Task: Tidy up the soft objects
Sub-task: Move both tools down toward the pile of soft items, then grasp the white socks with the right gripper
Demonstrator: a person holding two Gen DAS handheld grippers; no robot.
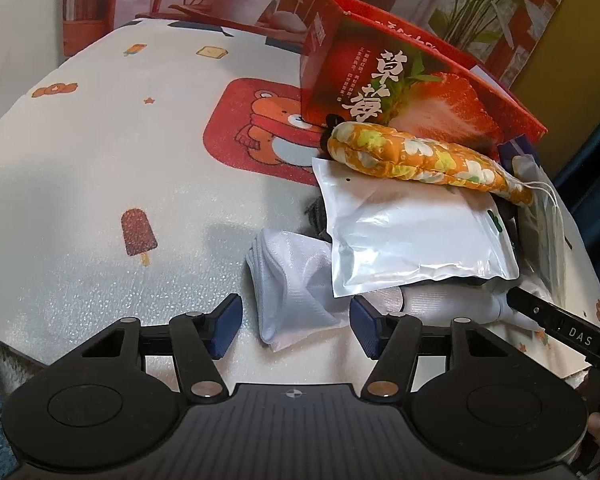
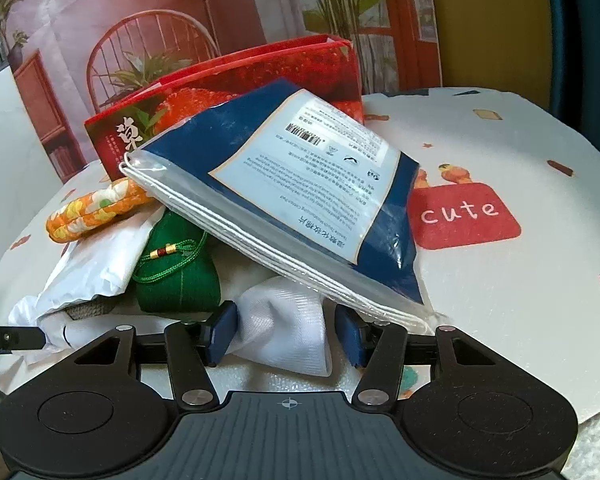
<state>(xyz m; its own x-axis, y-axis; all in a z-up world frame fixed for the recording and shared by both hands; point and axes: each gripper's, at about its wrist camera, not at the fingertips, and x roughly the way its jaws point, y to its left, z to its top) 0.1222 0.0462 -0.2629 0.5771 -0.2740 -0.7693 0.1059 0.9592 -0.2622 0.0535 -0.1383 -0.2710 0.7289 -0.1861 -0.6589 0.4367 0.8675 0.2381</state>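
Note:
A heap of soft things lies before a red strawberry box (image 1: 384, 80). In the left wrist view an orange flowered pad (image 1: 420, 156) rests on a white plastic pouch (image 1: 408, 232), over white cloth (image 1: 296, 276). My left gripper (image 1: 296, 326) is open, its jaws either side of the cloth's near end. In the right wrist view a blue cotton-pad pack (image 2: 292, 184) leans over a green pouch (image 2: 180, 276), the white pouch (image 2: 100, 256), the orange pad (image 2: 96, 208) and the box (image 2: 236, 88). My right gripper (image 2: 286, 334) is open around a white cloth (image 2: 288, 328).
The table (image 1: 100, 200) wears a white printed cover with a red bear patch (image 1: 260, 124) and a red "cute" patch (image 2: 460, 212). A printed backdrop with plants stands behind. The right gripper's finger (image 1: 560, 324) shows at the left view's right edge.

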